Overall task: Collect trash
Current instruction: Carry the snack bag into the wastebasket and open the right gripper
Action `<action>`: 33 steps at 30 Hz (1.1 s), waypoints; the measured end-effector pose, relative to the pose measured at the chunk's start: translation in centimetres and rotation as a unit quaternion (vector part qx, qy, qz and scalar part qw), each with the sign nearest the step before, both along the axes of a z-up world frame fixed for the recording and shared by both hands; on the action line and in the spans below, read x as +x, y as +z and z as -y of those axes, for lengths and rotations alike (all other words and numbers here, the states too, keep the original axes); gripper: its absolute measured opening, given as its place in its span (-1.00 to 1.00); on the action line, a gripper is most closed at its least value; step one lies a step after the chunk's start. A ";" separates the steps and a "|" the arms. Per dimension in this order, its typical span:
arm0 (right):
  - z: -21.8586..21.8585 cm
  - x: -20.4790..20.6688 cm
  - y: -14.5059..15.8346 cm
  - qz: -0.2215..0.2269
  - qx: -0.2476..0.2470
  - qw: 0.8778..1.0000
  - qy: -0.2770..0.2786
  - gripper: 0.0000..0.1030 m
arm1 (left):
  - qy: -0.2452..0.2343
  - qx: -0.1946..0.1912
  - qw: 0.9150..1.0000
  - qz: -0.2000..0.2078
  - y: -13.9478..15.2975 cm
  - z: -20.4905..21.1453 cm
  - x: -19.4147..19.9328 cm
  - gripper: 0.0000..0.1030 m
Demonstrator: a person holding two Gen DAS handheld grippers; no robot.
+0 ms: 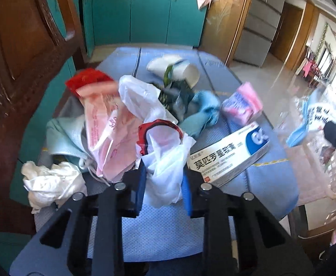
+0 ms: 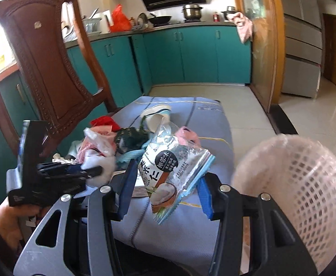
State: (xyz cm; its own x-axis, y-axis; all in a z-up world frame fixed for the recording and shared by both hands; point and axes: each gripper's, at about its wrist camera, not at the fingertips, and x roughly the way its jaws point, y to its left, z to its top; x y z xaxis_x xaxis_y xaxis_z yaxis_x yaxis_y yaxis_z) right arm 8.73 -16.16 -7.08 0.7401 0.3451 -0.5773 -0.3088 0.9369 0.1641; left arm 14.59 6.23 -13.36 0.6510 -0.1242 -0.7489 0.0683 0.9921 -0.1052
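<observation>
My left gripper (image 1: 163, 184) is shut on a white plastic bag with a red rim (image 1: 165, 158) and holds it just above the blue cloth (image 1: 269, 179). It also shows in the right wrist view (image 2: 99, 172). My right gripper (image 2: 165, 195) is shut on a snack wrapper with a blue edge (image 2: 172, 172), lifted over the cloth (image 2: 175, 234); the wrapper also shows in the left wrist view (image 1: 315, 119). A pink mesh basket (image 2: 306, 191) stands at the right. Trash on the cloth: a white medicine box (image 1: 230, 154), a pink packet (image 1: 241, 105), paper cups (image 1: 175, 69), pink bags (image 1: 106, 124).
A carved wooden chair (image 1: 18, 69) stands at the left of the table. Crumpled white tissue (image 1: 50, 181) and a pale green mask (image 1: 64, 138) lie at the left. Teal cabinets (image 1: 145, 13) are behind, a fridge (image 2: 301, 46) at the right.
</observation>
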 end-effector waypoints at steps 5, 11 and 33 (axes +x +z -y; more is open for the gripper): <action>1.4 -0.8 0.5 0.012 0.006 1.000 -0.016 -0.05 | 0.006 0.000 0.999 0.051 2.9 0.3 -1.8 -0.47; 1.6 -1.7 1.6 0.033 0.010 0.999 -0.011 -0.05 | 0.014 0.028 0.992 0.118 6.6 1.7 -4.2 -0.47; 18.5 -9.2 2.5 0.075 0.001 0.978 -0.196 -0.05 | -0.180 -0.019 0.977 0.113 8.3 18.1 -2.2 -0.47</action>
